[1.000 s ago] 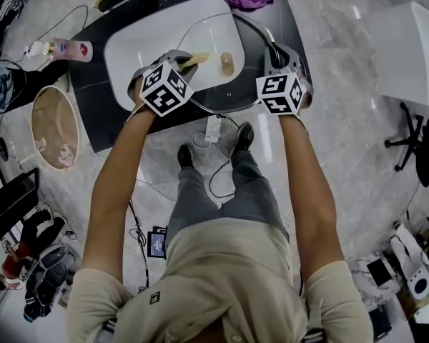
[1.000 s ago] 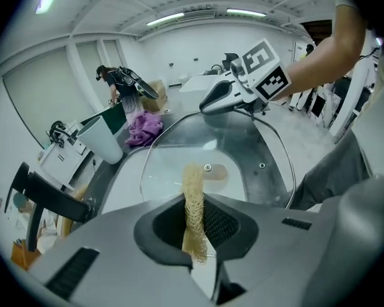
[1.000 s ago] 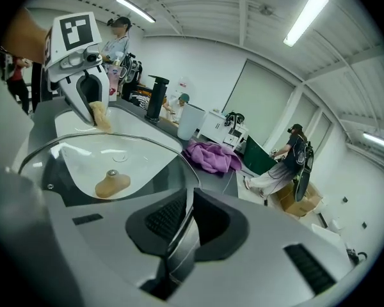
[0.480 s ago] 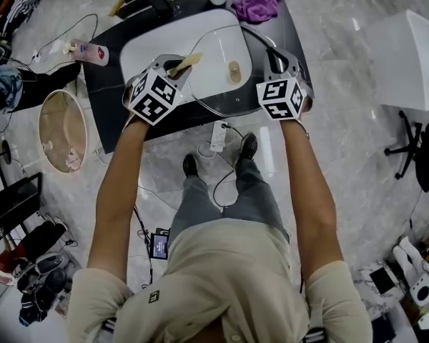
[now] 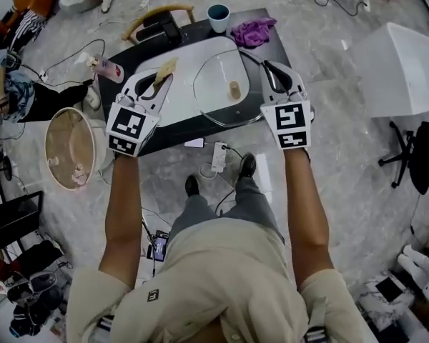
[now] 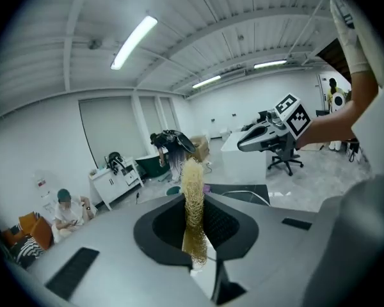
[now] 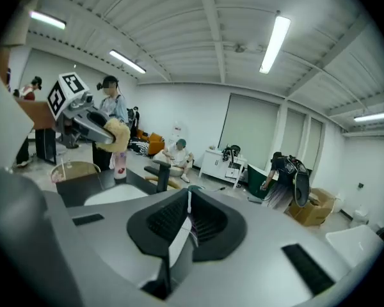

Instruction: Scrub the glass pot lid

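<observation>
Scrubber [image 6: 193,197], clamped in left gripper [image 6: 195,226] jaws, has swung off glass lid [image 5: 216,97] to 10 o'clock; right gripper [image 7: 187,216] jaws closing, nothing between them, so scrubbing looks paused.

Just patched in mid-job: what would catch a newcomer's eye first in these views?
Both grippers are raised over the dark table. The left gripper clamps a yellowish fibrous scrubber that stands up between its jaws, and the right gripper has jaws that are closing with nothing between them. Between the two, the glass pot lid lies flat on the white tray, and neither gripper is on it.
</observation>
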{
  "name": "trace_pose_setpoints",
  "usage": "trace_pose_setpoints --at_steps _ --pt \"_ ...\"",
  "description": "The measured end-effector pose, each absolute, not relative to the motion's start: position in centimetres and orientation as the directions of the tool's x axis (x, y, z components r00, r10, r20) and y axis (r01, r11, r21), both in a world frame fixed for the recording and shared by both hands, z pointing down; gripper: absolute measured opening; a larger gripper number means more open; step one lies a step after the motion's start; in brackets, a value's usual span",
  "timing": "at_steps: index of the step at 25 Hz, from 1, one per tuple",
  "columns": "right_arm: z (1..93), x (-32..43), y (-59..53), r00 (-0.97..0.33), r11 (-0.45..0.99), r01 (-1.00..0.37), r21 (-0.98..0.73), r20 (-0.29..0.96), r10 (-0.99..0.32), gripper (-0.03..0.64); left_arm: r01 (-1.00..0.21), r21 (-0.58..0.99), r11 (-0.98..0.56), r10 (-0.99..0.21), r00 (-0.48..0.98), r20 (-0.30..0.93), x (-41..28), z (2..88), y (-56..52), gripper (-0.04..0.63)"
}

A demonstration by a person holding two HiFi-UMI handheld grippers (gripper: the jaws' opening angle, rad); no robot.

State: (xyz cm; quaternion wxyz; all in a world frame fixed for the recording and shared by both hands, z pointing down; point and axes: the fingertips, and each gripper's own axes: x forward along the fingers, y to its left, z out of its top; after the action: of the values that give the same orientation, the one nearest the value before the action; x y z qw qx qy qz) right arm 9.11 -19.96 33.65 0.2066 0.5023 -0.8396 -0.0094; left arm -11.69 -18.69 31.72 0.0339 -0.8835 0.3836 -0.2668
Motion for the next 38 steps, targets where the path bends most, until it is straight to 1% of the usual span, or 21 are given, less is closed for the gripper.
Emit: trace_pose_setpoints --at_steps 4,8,14,15,18,19,23,29,32,38 --pt "27.6 8.0 -16.6 -0.460 0.510 -0.845 0.162 0.266 -0.847 0.031 -0.699 -0.249 -0.671 -0.738 0.596 0.315 -12.9 25.7 -16.2 0.046" --pt "22.5 7.0 -13.4 -0.501 0.533 -0.834 0.141 0.209 -0.840 0.029 -0.722 -0.275 -0.635 -0.772 0.602 0.202 -14.4 20.1 -13.6 0.045" --pt "16.2 5.3 -9.1 -0.553 0.576 -0.805 0.142 0.171 -0.816 0.027 -0.757 -0.298 -0.581 -0.803 0.593 0.058 -16.8 13.2 -9.2 0.046" --pt "15.4 5.1 -8.5 -0.559 0.580 -0.802 0.140 0.166 -0.812 0.026 -0.760 -0.304 -0.574 -0.808 0.587 0.060 -17.4 12.6 -8.5 0.046" --pt "12.6 4.8 -7.0 -0.563 0.580 -0.802 0.145 0.142 -0.814 0.026 -0.747 -0.335 -0.575 -0.815 0.560 0.149 -19.1 12.3 -7.0 0.046" --pt "11.5 4.6 -6.4 -0.564 0.578 -0.801 0.154 0.130 -0.816 0.026 -0.744 -0.340 -0.575 -0.815 0.557 0.159 -19.6 11.9 -6.5 0.046" --pt "9.1 1.8 -3.9 -0.590 0.599 -0.774 0.205 0.109 -0.800 0.026 -0.773 -0.344 -0.533 -0.842 0.524 0.125 -23.3 10.2 -3.5 0.046" --pt "9.2 -2.5 -1.1 -0.633 0.639 -0.724 0.258 0.120 -0.765 0.025 -0.785 -0.394 -0.478 -0.869 0.487 0.085 -28.4 9.9 -0.1 0.046" --pt "9.6 -3.8 -0.5 -0.629 0.639 -0.713 0.288 0.142 -0.765 0.023 -0.788 -0.402 -0.466 -0.876 0.476 0.083 -29.9 9.9 1.3 0.046" --pt "9.7 -5.2 0.4 -0.637 0.651 -0.708 0.274 0.152 -0.756 0.023 -0.794 -0.395 -0.462 -0.877 0.474 0.075 -31.2 10.2 2.5 0.046"
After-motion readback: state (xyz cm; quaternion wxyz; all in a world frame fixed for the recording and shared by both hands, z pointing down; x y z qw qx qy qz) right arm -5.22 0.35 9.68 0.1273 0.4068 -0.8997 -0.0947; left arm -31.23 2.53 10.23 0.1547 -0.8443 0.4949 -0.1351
